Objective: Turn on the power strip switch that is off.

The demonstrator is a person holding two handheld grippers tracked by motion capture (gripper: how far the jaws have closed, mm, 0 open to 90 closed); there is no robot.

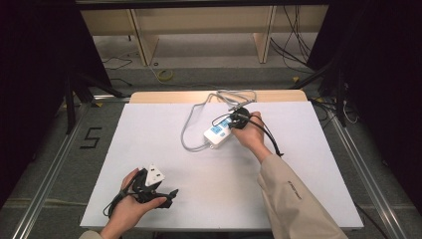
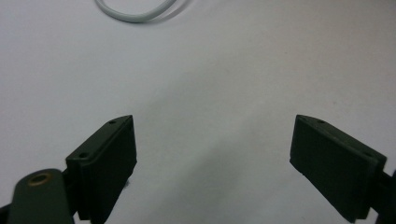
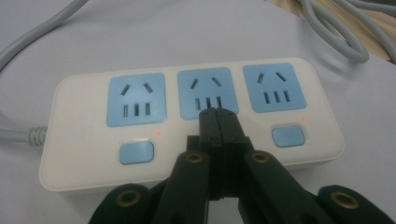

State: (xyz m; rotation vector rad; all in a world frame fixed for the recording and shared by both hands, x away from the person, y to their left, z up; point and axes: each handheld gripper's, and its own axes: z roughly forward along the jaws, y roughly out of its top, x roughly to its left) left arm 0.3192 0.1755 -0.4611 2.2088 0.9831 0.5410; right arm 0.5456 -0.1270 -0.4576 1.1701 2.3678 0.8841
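A white power strip (image 1: 218, 133) with three blue sockets lies in the middle of the white board (image 1: 149, 134). Its grey cable (image 1: 186, 129) loops away to the far edge. My right gripper (image 1: 231, 122) is shut, and in the right gripper view its tips (image 3: 218, 114) rest low on the middle socket (image 3: 205, 86) of the power strip (image 3: 79, 172). The jaws hide the middle switch, while the left switch (image 3: 136, 152) and right switch (image 3: 288, 136) show. My left gripper (image 1: 170, 195) lies near the board's front left, open, with nothing between its fingers (image 2: 109, 154). Part of the cable (image 2: 135, 14) shows in the left gripper view.
Extra loops of the grey cable (image 3: 336, 32) lie on the bare wooden strip (image 1: 164, 96) at the table's far edge. Metal rails (image 1: 45, 174) run along both sides of the table. On the floor beyond are loose wires (image 1: 164, 74) and wooden furniture legs (image 1: 144, 40).
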